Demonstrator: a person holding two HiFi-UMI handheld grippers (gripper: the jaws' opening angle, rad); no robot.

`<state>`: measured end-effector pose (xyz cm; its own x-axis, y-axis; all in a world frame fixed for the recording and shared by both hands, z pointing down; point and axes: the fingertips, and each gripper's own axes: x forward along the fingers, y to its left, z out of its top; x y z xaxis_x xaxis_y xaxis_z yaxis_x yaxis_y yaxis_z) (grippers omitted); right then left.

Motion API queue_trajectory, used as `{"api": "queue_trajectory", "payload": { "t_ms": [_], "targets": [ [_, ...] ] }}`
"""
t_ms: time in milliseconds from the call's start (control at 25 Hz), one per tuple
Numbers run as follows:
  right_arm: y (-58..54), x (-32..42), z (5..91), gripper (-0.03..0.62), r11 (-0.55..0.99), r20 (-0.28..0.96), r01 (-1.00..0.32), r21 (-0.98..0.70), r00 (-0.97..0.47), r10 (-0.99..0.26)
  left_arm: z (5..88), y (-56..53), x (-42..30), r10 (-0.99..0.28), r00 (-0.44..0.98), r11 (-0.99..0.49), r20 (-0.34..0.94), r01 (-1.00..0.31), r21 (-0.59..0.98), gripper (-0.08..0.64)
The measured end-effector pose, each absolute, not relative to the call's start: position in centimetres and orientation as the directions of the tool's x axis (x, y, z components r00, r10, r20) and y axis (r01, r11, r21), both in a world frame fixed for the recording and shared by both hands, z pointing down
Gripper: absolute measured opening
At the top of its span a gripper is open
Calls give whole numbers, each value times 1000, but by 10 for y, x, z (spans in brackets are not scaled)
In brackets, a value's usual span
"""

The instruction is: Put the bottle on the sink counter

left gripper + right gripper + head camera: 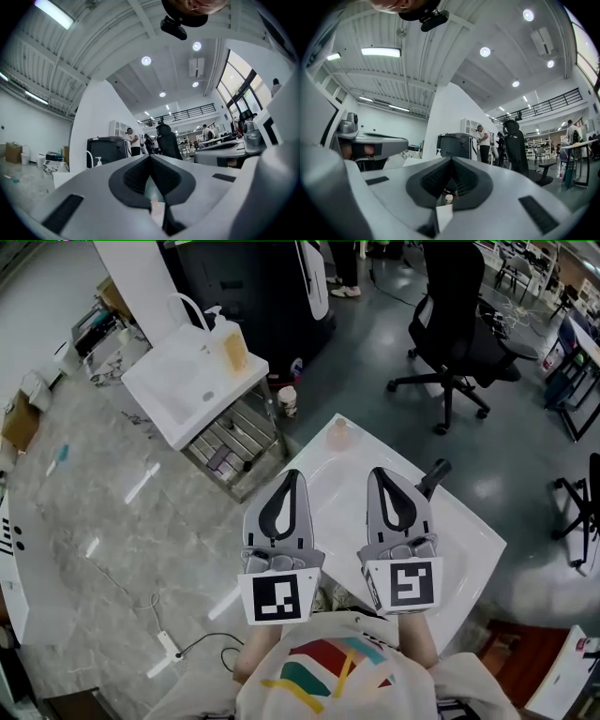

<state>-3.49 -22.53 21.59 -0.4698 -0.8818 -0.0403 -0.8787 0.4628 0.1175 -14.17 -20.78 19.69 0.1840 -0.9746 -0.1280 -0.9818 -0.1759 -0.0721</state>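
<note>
left gripper (292, 476): grey shell, black pads | right gripper (380, 474): same | marker cubes (278, 596): white, black squares | shirt (328, 667): white, red-teal-yellow stripes

L gripper (294, 476) closed, R gripper (377, 474) closed, level

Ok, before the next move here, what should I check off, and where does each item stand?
1. Left gripper jaws together, nothing between them: ok.
2. Right gripper jaws together, nothing between them: ok.
3. Small bottle on the corner of the near sink counter: ok.
4. Bottle apart from both grippers: ok.
5. Bottle standing upright: cannot tell from this steep angle.
6. Right gripper clear of the black tap handle beside it: cannot tell.
</note>
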Motion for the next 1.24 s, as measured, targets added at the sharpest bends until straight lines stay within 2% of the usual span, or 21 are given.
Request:
{"api": "queue_trajectory", "payload": {
  "t_ms": [160, 1240],
  "targets": [
    [-219, -45, 220, 12, 477, -47, -871, 116, -485, -873, 214, -201, -148, -984, 160, -154, -75, -985, -77, 18],
    [-203, -60, 213, 11, 492, -96, -857, 152, -508, -856, 219, -197, -155, -987, 148, -144, -57, -987, -70, 18]
  ]
}}
